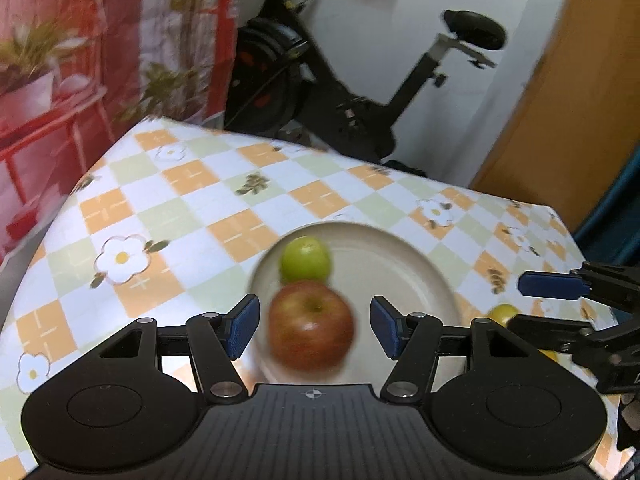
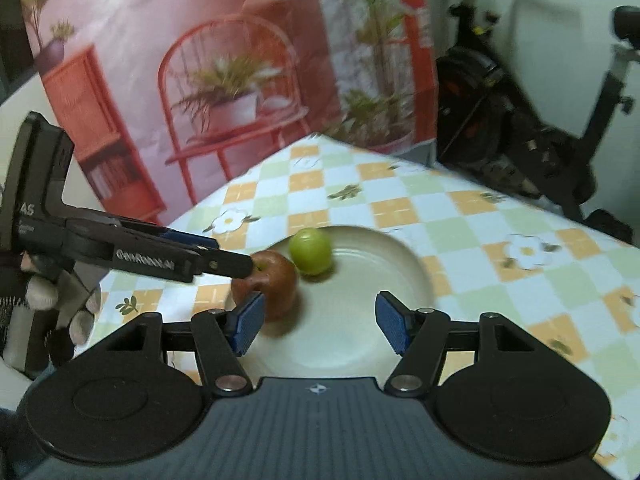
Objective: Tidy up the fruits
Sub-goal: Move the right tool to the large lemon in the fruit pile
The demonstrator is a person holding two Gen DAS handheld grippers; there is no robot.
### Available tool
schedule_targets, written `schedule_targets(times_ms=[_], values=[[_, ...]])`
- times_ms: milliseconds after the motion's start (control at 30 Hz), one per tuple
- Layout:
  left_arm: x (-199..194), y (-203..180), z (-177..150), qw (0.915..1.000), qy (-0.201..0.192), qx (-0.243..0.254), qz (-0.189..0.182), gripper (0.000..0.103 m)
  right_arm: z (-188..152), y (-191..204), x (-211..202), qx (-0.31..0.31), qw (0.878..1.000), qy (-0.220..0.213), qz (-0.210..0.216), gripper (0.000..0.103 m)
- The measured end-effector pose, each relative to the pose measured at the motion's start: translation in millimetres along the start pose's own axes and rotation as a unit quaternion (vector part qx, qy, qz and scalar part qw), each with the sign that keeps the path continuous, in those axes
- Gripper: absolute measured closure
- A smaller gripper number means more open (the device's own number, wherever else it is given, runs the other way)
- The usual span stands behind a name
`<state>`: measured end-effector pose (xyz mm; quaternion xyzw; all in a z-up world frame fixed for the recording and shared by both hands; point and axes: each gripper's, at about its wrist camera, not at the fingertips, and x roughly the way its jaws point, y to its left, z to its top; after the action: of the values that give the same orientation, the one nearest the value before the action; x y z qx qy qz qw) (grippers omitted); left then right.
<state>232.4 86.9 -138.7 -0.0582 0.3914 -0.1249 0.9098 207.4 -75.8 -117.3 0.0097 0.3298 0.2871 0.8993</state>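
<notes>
A cream plate point(image 1: 416, 264) on the checked tablecloth holds a red apple point(image 1: 311, 328) at its near rim and a small green fruit point(image 1: 306, 260) just behind it. My left gripper point(image 1: 314, 328) hovers over the apple, open, with a gap showing between each blue pad and the fruit. In the right wrist view the left gripper point(image 2: 234, 255) reaches in from the left, its tip over the red apple point(image 2: 272, 284), beside the green fruit point(image 2: 310, 250). My right gripper point(image 2: 320, 328) is open over bare plate point(image 2: 380, 276). A yellow fruit point(image 1: 502, 312) lies right of the plate, partly hidden behind the right gripper point(image 1: 516, 303).
The table point(image 1: 192, 208) has a flowered orange, green and white cloth, with its far edge close behind the plate. An exercise bike point(image 1: 320, 72) stands beyond the table, and a printed red backdrop point(image 2: 224, 92) hangs at its left. A wooden door point(image 1: 560, 112) stands at the right.
</notes>
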Motion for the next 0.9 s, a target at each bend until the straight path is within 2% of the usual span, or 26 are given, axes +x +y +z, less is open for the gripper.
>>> schedule_targets(times_ms=[233,433,533,667,767,900], values=[[-18,-47,-8,0.9974,-0.025,0.047,-0.049,0.04,-43,-32,-70,0.044,0.996,-0.068,-0.029,0.038],[-23,-87,-29,0.9921,-0.029,0.079,-0.093,0.04,-88,-39,-113,0.08,0.988,-0.118,-0.062,0.038],[-20,-107,-41,0.9893,-0.021,0.097,-0.107,0.04,-106,-35,-119,0.075,0.987,-0.118,-0.076,0.038],[-17,-123,-57,0.986,-0.013,0.121,-0.114,0.04,-126,-25,-108,0.069,0.99,-0.095,-0.083,0.038],[-15,-127,-65,0.9847,-0.007,0.131,-0.115,0.04,-141,-21,-95,0.071,0.991,-0.073,-0.091,0.038],[-8,-132,-69,0.9828,0.017,0.131,-0.129,0.04,-153,-18,-88,0.071,0.991,-0.064,-0.088,0.035]])
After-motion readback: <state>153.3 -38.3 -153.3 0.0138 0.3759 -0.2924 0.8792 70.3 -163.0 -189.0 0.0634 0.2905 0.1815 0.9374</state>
